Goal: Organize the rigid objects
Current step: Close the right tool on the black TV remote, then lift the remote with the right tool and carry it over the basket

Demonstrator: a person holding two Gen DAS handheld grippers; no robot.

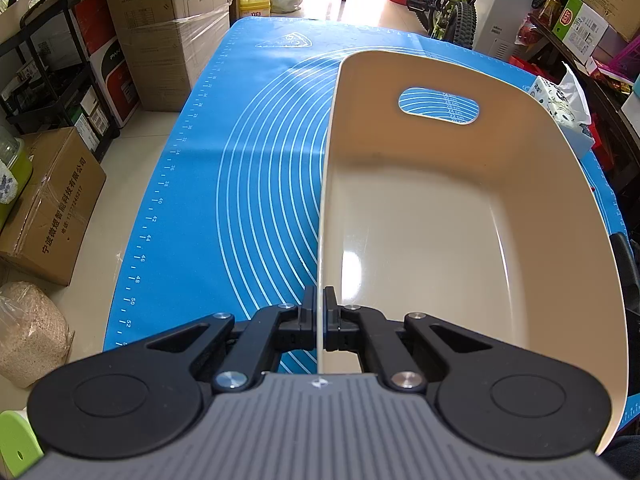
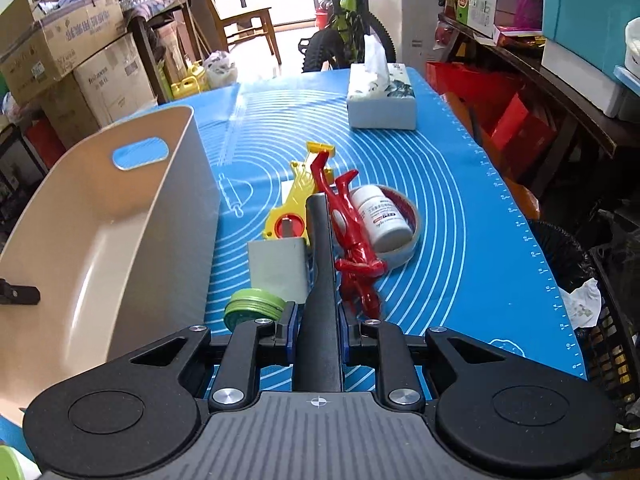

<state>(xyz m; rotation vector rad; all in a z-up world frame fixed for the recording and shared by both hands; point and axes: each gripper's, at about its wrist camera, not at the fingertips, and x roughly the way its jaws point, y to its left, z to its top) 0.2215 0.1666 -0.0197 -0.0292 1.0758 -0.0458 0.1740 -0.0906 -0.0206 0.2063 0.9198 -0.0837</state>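
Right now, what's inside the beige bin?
Nothing visible: the beige bin shows a bare floor and walls, with the left gripper clamped on its rim. Its near corner is hidden behind the gripper body, so that part is unconfirmed.

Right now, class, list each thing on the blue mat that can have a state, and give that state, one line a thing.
Beige bin: empty, its side wall pinched by the left gripper.
Dark tool: clamped in the right gripper, over the pile.
White pill bottle: lying on its side inside the tape roll.
Green tin: lid on.
Tissue box: open, a tissue sticking up.
Red figure: lying down.
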